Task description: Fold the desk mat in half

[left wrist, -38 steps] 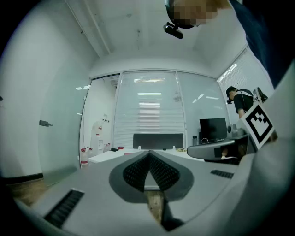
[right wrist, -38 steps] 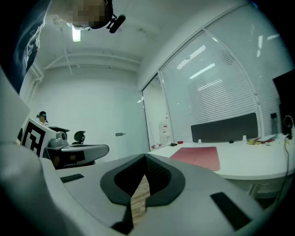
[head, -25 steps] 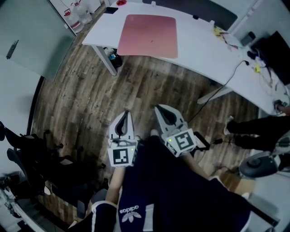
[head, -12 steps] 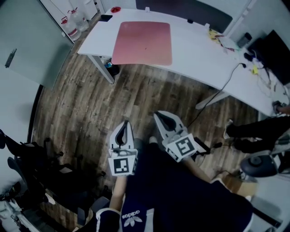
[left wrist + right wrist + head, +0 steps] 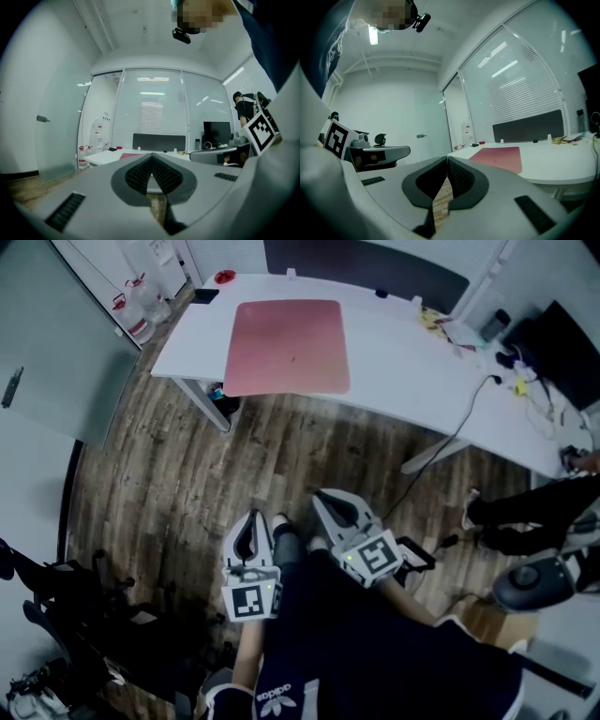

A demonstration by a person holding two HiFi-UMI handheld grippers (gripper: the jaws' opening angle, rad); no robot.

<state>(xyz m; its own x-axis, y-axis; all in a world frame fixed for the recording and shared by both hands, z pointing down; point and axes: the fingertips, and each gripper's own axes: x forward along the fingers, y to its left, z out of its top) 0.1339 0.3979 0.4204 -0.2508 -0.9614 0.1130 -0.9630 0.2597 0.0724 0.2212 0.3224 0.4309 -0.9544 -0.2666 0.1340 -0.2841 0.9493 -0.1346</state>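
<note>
My left claw and right claw are both pinched closed, empty. The left gripper view hides most of the desk mat; the right gripper view shows it flat on the desk.

Head view steeply down onto wood floor and distant white desk, both gripper views low, near level, facing that desk, all three sharing the pink mat
</note>
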